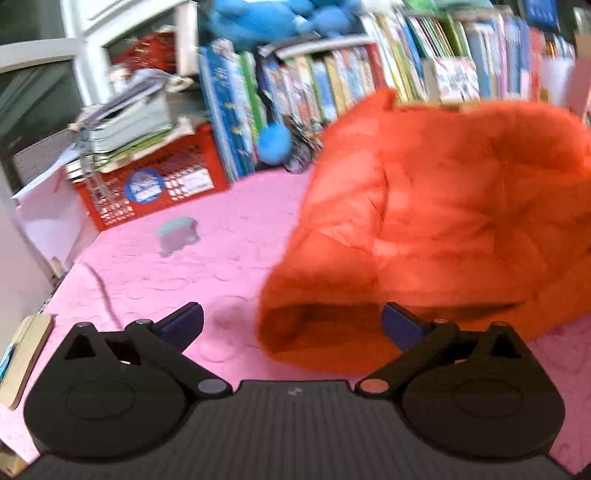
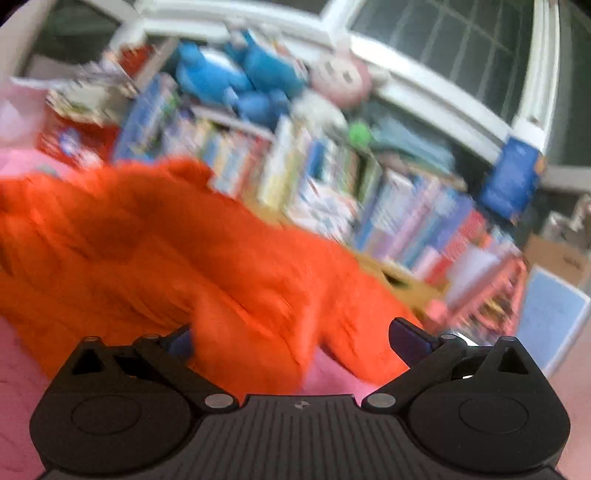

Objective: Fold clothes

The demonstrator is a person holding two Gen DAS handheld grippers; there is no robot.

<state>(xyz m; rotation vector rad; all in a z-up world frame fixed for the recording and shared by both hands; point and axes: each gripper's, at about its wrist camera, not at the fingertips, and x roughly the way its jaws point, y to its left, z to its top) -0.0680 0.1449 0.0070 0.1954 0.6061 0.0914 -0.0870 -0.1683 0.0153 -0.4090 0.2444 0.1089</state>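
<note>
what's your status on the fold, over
Left gripper open, jaws wide, empty. Right gripper open, orange jacket bunched between its jaws, not clamped. Jacket heaped on pink sheet, unfolded. Small teal thing lies clear, left.

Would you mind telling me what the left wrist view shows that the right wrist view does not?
Only the left wrist view shows the sleeve opening of the orange puffer jacket and a small teal toy on the pink bedspread. Only the right wrist view shows a window and a pink plush. Both show the jacket, bedspread, bookshelf, blue plush, and open jaws.
</note>
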